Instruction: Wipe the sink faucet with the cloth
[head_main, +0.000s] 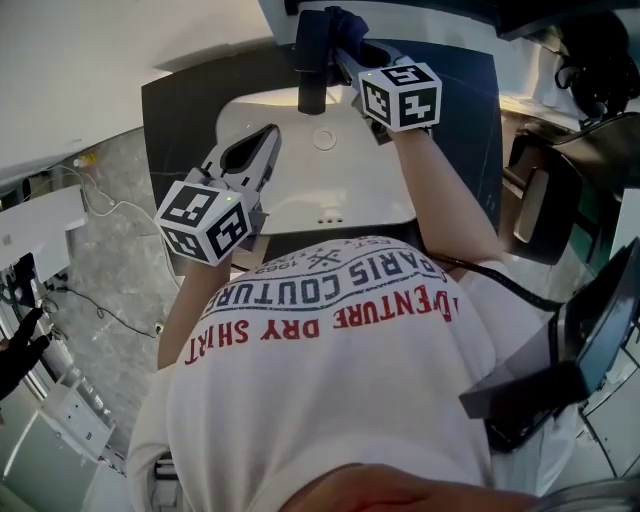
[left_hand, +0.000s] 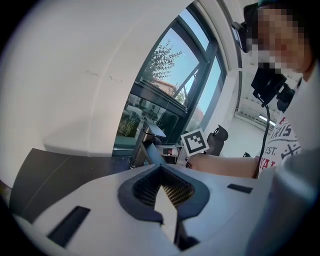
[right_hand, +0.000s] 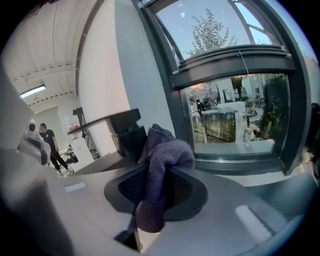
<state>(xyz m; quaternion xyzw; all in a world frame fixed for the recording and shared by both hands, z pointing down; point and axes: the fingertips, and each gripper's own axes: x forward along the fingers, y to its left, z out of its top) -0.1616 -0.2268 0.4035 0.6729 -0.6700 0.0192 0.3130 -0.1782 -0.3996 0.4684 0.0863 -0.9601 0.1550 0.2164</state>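
Note:
A black faucet (head_main: 312, 72) stands at the back of the white sink (head_main: 300, 195). My right gripper (head_main: 346, 55) is shut on a dark blue-purple cloth (head_main: 338, 26) and holds it against the faucet's top right side. In the right gripper view the cloth (right_hand: 161, 167) hangs bunched between the jaws, with the faucet (right_hand: 128, 134) just left of it. My left gripper (head_main: 268, 135) hovers over the sink's left rim, jaws together and holding nothing. In the left gripper view its tips (left_hand: 161, 168) point toward the faucet (left_hand: 144, 146).
The sink sits in a dark countertop (head_main: 180, 110) under a large window (right_hand: 235, 100). A white wall (head_main: 90, 50) runs along the left. Black chairs and equipment (head_main: 545, 205) stand to the right. Cables (head_main: 110, 215) lie on the floor at the left.

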